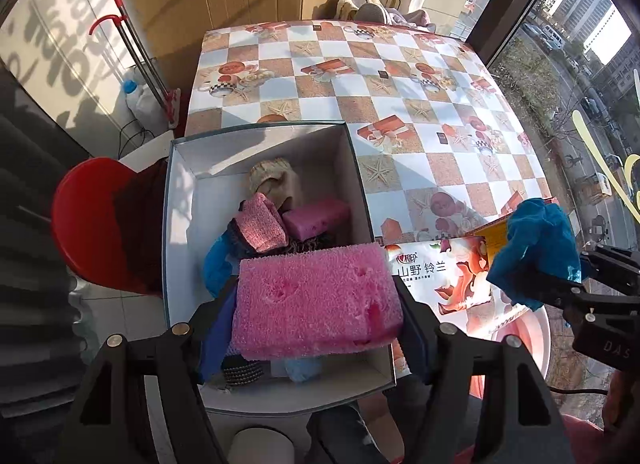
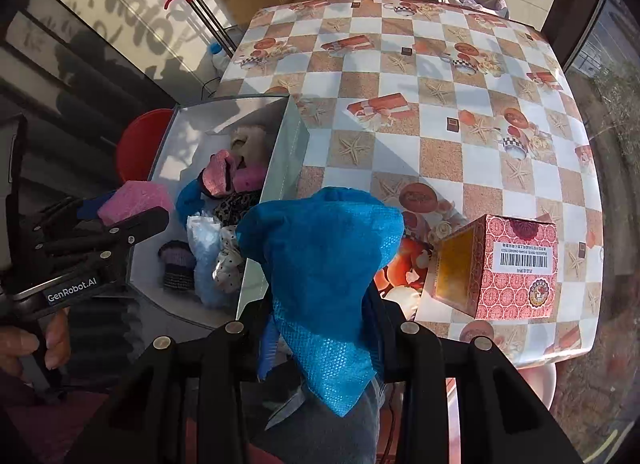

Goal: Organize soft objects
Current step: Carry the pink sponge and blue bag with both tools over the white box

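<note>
My left gripper [image 1: 318, 300] is shut on a big pink sponge [image 1: 316, 300] and holds it over the near half of an open white box [image 1: 176, 224]. The same sponge [image 2: 134, 202] and left gripper [image 2: 120, 216] show at the left of the right wrist view. Several soft things lie in the box: a smaller pink sponge [image 1: 320, 216], a pink knitted cloth [image 1: 262, 228], a beige cloth [image 1: 270, 178], blue pieces and dark knitted items. My right gripper [image 2: 320, 296] is shut on a crumpled blue cloth [image 2: 320, 256], just right of the box; the cloth [image 1: 538, 252] also shows in the left view.
The box stands at the near left corner of a table with a checkered cloth [image 2: 440, 84]. A red patterned carton [image 2: 504, 268] sits on the table to the right. A red stool [image 1: 92, 220] stands left of the box. A window [image 1: 580, 64] runs along the right.
</note>
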Tool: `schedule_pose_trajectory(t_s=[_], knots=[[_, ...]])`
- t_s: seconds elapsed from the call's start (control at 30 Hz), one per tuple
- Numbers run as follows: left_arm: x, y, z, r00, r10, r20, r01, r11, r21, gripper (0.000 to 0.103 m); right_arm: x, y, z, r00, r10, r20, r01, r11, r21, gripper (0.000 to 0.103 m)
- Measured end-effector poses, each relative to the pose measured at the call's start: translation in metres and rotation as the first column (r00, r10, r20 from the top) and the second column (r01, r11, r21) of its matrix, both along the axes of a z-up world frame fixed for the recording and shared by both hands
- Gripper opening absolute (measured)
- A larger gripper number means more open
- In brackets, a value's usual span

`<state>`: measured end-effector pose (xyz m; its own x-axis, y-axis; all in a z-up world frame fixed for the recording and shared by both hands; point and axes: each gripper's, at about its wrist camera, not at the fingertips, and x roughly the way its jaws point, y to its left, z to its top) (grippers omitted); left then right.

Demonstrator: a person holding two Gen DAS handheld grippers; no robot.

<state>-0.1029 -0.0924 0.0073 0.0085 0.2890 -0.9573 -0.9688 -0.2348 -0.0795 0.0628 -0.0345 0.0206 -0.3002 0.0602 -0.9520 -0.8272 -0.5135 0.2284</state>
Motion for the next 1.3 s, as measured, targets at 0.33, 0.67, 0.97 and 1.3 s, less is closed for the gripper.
schedule_pose_trajectory(t_s=[0.33,0.67,0.97,1.3], knots=[[-0.035,-0.025,-0.006,0.987,0.158,-0.020,-0.158,0.987,-0.016,0.075,-0.087,0.009,0.018,0.981,0.182,-0.072,-0.181,0.983,0.023,0.038],[-0.046,-0.043,-0.027,0.963,0.255,-0.090,-0.262,0.962,-0.073,0.075,-0.129,-0.003,0.008,0.967,0.248,-0.055,-0.248,0.969,0.009,0.038],[-0.041,-0.047,-0.036,0.958,0.268,-0.098,-0.277,0.956,-0.093,0.075,-0.128,-0.012,-0.006,0.957,0.289,-0.023,-0.289,0.957,-0.026,0.038],[-0.040,-0.046,-0.037,0.959,0.264,-0.103,-0.274,0.957,-0.099,0.075,-0.127,-0.012,-0.008,0.959,0.283,-0.021,-0.283,0.958,-0.034,0.038]])
